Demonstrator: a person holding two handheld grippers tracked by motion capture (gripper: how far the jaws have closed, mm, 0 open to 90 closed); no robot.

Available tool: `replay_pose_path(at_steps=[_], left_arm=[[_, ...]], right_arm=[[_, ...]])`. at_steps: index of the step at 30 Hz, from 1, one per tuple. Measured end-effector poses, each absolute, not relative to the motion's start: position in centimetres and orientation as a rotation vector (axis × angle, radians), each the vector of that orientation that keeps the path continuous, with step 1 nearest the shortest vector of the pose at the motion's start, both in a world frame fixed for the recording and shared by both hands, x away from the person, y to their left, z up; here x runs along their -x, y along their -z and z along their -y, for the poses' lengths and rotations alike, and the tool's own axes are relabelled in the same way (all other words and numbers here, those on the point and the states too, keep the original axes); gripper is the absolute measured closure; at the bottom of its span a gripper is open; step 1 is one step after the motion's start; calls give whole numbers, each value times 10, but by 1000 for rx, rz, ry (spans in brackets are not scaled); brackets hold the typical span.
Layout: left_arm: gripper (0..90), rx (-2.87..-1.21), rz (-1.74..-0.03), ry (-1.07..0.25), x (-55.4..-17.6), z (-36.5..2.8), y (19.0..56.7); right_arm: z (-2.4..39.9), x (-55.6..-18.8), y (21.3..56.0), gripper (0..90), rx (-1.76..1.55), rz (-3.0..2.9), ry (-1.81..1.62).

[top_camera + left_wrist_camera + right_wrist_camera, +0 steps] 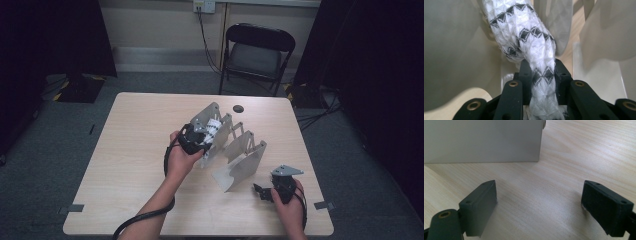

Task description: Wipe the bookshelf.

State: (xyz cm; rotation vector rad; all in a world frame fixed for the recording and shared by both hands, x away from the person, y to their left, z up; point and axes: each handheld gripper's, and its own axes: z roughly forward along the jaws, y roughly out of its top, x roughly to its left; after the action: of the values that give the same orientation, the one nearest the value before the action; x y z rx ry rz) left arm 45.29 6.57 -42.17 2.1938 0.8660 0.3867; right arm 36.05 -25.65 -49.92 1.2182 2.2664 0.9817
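Between the left gripper's [540, 75] black jaws sat a clamped knitted white sock [529, 50] with black zigzag bands, soft and twisted, at the grey folding rack [235, 145] mid-table. Smooth rack panels crowded both sides. Right gripper [539, 205] rested released over bare pale wood table [564, 170], beside the rack's flat end panel.

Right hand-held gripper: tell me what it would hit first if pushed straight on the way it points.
Probably the grey rack. The right hand-held gripper has open jaws with bare table between them, and the rack's flat panel stands ahead, slightly left of centre. Depth is hard to judge, so it might just graze the panel's edge.
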Motion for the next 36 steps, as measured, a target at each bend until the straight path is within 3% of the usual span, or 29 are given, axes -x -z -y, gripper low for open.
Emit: replay_pose_path(at_steps=[14, 26, 36], left_arm=[[722, -2252, -900, -313, -448, -63, 467], [541, -2240, -982, -354, -443, -83, 475], [461, -2167, -990, -369, -447, -73, 471]], right_arm=[[256, -360, 499, 125, -1218, -2267, -982], [256, -360, 499, 125, -1215, -2269, -982], [256, -359, 499, 125, -1216, -2270, -982]])
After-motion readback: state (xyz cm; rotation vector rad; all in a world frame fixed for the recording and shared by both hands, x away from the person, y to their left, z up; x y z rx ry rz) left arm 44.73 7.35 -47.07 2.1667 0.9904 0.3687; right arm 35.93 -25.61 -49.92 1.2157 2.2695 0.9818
